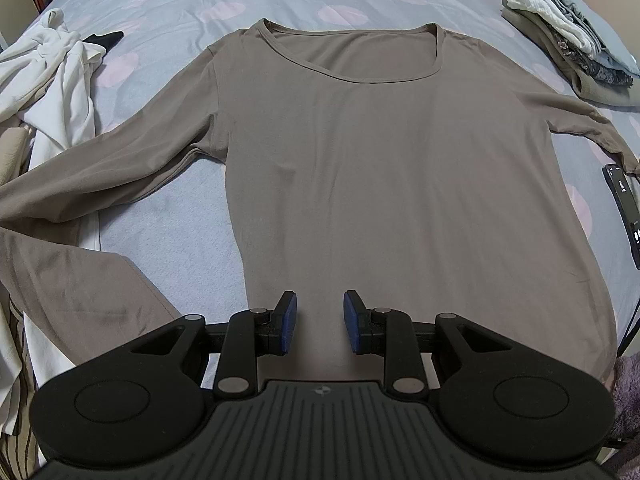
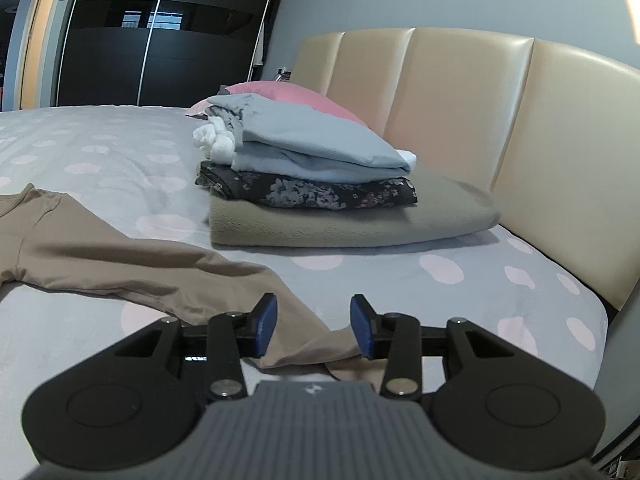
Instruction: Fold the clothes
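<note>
The taupe long-sleeved shirt (image 1: 352, 152) lies flat on the bed (image 1: 172, 0), front up, sleeves spread to both sides. The left gripper (image 1: 319, 322) hovers over the hem, jaws apart, holding nothing. The right gripper (image 2: 313, 326) is positioned above the sleeve cuff (image 2: 304, 344), jaws apart. A folded clothes stack (image 2: 320, 184) rests near the headboard (image 2: 480, 100).
</note>
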Motion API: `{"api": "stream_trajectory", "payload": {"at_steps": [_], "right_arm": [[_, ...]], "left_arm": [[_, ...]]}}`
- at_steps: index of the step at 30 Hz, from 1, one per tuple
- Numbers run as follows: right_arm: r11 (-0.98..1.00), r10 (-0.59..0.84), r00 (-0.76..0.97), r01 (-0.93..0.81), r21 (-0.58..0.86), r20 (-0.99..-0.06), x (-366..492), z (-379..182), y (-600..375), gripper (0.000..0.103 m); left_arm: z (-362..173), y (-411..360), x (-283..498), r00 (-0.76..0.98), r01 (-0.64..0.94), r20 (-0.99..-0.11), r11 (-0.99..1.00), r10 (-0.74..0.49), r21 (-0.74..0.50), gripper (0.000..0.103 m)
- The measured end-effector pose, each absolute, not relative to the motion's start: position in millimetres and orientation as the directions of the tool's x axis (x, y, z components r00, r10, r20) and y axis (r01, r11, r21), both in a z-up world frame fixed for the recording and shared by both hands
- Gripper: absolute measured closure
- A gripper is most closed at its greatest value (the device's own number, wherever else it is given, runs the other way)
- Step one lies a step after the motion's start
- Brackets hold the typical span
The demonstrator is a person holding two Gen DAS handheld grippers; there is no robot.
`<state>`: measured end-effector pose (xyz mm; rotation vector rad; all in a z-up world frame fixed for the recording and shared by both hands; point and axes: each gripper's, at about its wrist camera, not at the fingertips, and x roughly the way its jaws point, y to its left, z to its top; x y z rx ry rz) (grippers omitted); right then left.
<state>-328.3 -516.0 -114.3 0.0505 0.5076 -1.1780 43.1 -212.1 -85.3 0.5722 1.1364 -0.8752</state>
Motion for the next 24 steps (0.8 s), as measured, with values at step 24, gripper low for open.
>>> {"api": "stream_trajectory", "payload": {"at_steps": [24], "right_arm": [[0.291,-0.633,0.247,0.954,0.071,-0.734,-384.5,-115.9,-608.2,0.053]], "left_arm": [[-85.3,-214.8,42.9,0.161,0.836,-0.938,0.547,-0.308,-0.036,0.079]]}}
